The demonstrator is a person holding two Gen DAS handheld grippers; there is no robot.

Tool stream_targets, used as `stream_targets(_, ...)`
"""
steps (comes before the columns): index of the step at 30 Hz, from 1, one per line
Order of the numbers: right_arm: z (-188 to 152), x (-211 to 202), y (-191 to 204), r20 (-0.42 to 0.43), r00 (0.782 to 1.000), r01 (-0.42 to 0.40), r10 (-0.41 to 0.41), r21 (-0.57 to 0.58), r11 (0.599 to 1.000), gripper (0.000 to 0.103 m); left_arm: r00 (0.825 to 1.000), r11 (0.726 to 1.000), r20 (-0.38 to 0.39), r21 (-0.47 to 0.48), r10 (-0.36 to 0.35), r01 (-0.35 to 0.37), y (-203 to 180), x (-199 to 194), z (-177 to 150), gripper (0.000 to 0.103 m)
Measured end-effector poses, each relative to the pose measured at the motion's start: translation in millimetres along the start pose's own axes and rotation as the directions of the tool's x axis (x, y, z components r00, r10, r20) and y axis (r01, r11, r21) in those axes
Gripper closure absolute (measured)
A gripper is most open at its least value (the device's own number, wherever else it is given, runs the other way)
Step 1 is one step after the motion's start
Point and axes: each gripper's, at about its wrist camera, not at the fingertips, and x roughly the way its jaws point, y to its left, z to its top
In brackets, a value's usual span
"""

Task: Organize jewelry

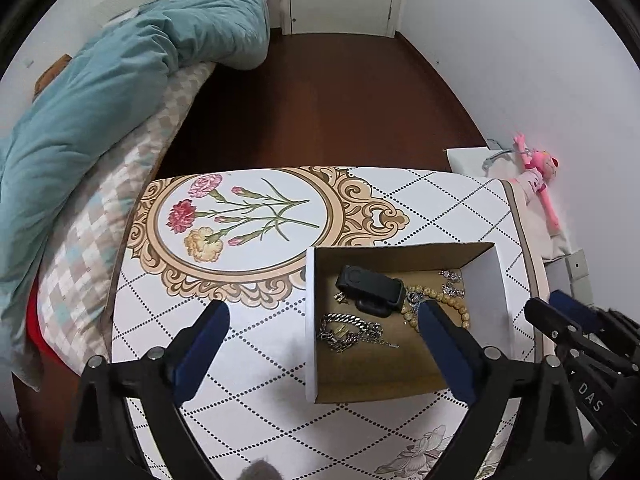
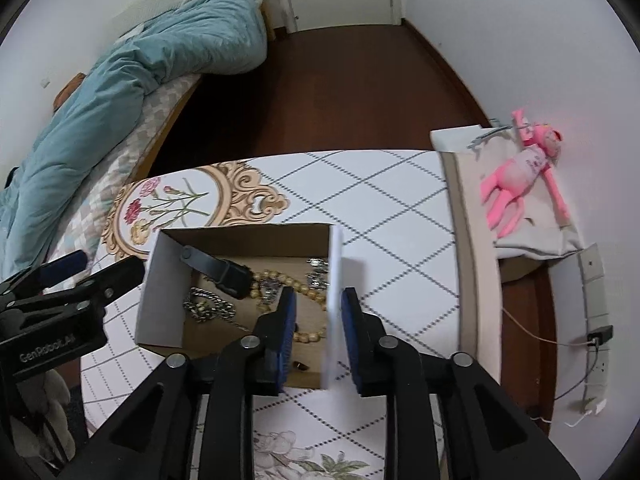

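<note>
Box (image 1: 404,320) sits open-topped on the table (image 1: 248,392), toward its near right part. All visible jewelry is inside: black watch (image 1: 370,290) leaning toward the far-left corner, silver chain (image 1: 348,332) near the left wall, bead bracelet (image 1: 438,300) mid-floor, small silver piece (image 1: 452,280) at the far right. Nothing loose visible on the tabletop.

Left gripper (image 1: 324,324) is spread wide, empty; one finger outside the box's left wall, the other looks to be above or inside the box over the beads. Cannot tell if it touches anything. Probably poised to reach in or brace the box.

Right gripper (image 2: 318,320) is narrowed around the box's right wall (image 2: 334,304), one pad (image 2: 288,316) inside, one outside. A slim gap shows on each side of the wall, so real contact can't be confirmed. Likely pinching the wall to steady or shift the box while the other tool works.

Task looks late: items already collected, maybe only box positioning left. Thin cardboard wall could flex or tip the box if pulled hard.

Pink toy (image 2: 520,184) lies on a side stand, well apart, irrelevant.
</note>
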Motion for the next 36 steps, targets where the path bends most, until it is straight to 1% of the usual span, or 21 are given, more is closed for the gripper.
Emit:
stream_targets(1,-2.7,-1.8,-0.2,0.003,1.000,0.021,-0.021,-0.008,1.000,0.062,1.000,1.000,0.007,-0.001,0.005,-0.005,0.4,-0.4,-3.3,0.000)
stream_targets(2,-4.5,-2.4,-0.2,0.005,0.999,0.035,-0.035,-0.014,0.999,0.053,1.000,1.000,0.010,-0.002,0.013,-0.013,0.2,-0.2,-5.5,0.000)
stream_targets(3,-7.3,-3.1,0.3,0.009,0.998,0.057,-0.057,-0.025,0.998,0.041,1.000,1.000,0.013,-0.002,0.020,-0.020,0.0,0.3,-8.5,0.000)
stream_targets(4,-9.4,-2.7,0.8,0.010,0.997,0.075,-0.074,-0.032,0.997,0.035,1.000,1.000,0.013,-0.003,0.027,-0.027,-0.4,1.3,-11.3,0.000)
stream_targets(6,-14.0,-0.1,0.9,-0.001,0.996,0.090,-0.091,-0.039,0.995,0.008,0.999,0.999,0.004,-0.004,0.035,-0.035,-0.9,4.5,-16.1,0.000)
stream_targets(8,-18.6,2.5,1.1,-0.009,0.994,0.104,-0.104,-0.040,0.994,0.002,0.999,0.999,-0.001,-0.003,0.044,-0.044,-1.1,7.1,-21.6,0.000)
stream_targets(10,-22.9,4.3,0.6,-0.009,0.991,0.130,-0.131,-0.043,0.991,0.002,0.999,0.999,-0.007,-0.002,0.053,-0.053,-0.5,10.3,-26.0,0.000)
stream_targets(14,-27.3,6.7,-2.2,-0.013,0.988,0.151,-0.152,-0.038,0.988,0.000,0.998,0.998,-0.019,-0.005,0.066,-0.066,-1.2,14.4,-32.8,0.000)
stream_targets(21,-30.5,-1.8,-3.4,0.001,0.987,0.162,-0.162,-0.027,0.986,0.000,0.997,0.997,-0.003,-0.017,0.074,-0.075,2.5,6.2,-35.8,0.000)
stream_targets(26,-35.3,-22.8,-2.9,0.034,0.985,0.167,-0.167,-0.008,0.986,0.000,0.996,0.997,0.036,-0.022,0.077,-0.077,4.9,-18.4,-42.4,0.000)
stream_targets(29,-40.6,-42.0,-1.8,0.064,0.983,0.173,-0.172,-0.003,0.985,0.000,0.995,0.997,0.064,-0.031,0.073,-0.071,7.0,-38.0,-45.9,0.000)
stream_targets(36,-54.4,-107.4,7.4,0.169,0.969,0.183,-0.183,0.011,0.983,0.000,0.987,0.998,0.156,-0.039,0.048,-0.043,5.2,-97.0,-58.9,0.000)
